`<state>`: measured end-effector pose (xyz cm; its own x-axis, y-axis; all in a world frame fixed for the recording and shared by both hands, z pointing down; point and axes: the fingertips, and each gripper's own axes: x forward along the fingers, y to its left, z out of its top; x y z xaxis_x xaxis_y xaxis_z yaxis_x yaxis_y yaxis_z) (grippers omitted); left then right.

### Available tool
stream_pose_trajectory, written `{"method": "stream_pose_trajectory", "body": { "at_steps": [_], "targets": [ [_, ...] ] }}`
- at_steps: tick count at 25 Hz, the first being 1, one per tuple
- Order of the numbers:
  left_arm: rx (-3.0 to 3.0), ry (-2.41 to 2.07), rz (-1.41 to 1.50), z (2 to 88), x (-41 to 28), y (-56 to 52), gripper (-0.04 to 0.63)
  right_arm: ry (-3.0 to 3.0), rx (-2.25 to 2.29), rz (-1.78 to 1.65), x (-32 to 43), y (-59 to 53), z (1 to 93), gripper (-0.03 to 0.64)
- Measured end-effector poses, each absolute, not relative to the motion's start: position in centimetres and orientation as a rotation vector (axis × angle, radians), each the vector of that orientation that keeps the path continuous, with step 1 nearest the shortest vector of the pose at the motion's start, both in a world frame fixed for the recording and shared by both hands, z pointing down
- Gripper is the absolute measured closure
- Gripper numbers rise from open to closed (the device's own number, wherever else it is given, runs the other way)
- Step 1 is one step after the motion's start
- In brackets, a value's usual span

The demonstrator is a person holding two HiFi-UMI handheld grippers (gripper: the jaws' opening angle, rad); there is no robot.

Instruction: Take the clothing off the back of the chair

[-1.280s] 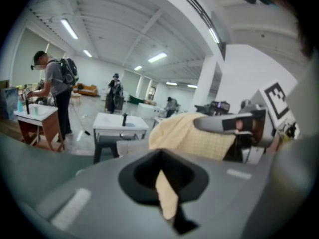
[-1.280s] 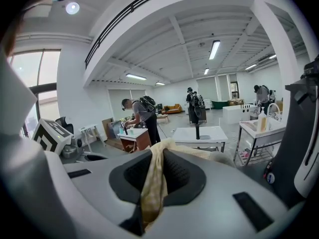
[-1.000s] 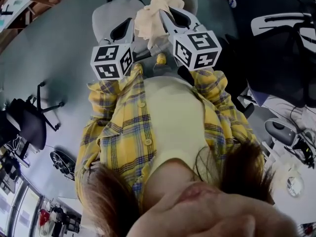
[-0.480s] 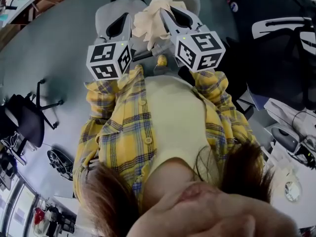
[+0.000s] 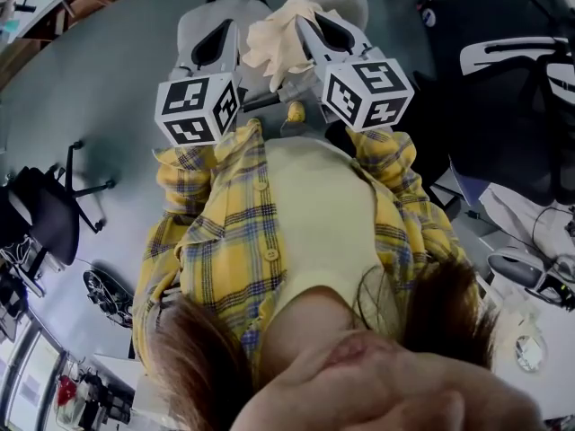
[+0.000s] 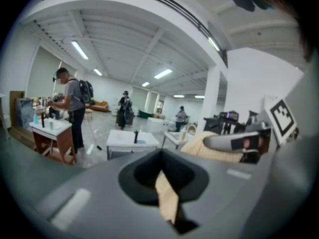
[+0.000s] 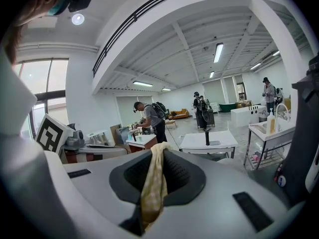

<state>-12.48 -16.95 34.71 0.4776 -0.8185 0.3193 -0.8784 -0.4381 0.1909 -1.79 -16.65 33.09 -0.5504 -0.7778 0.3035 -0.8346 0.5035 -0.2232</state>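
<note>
A cream-coloured garment (image 5: 274, 43) hangs bunched between my two grippers, held up in front of my yellow plaid shirt. My left gripper (image 5: 225, 34) is shut on one part of it; in the left gripper view a strip of the cream garment (image 6: 167, 200) runs out of the closed jaws of the left gripper (image 6: 162, 156). My right gripper (image 5: 310, 30) is shut on another part, and in the right gripper view a fold of the cream garment (image 7: 153, 185) drapes from the closed right gripper (image 7: 158, 148). Which chair the garment came from I cannot tell.
A large black office chair (image 5: 503, 79) stands close on the right. A small black chair (image 5: 45, 214) is at the left on the grey floor. White tables (image 7: 207, 141) and several people (image 6: 72, 111) are further off in the room.
The left gripper has risen a little toward the camera, its marker cube shifting slightly left. The right gripper has barely moved. Both still hold the cream garment.
</note>
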Motion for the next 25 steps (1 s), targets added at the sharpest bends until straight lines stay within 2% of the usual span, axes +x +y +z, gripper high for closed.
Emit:
{"method": "stream_pose_trajectory", "body": {
  "at_steps": [25],
  "targets": [
    [2.39,-1.417,0.251,35.1,-12.0,-17.6,0.591,-2.591,1.412,0.538,-1.1,-17.7,32.8,0.575]
  ]
}}
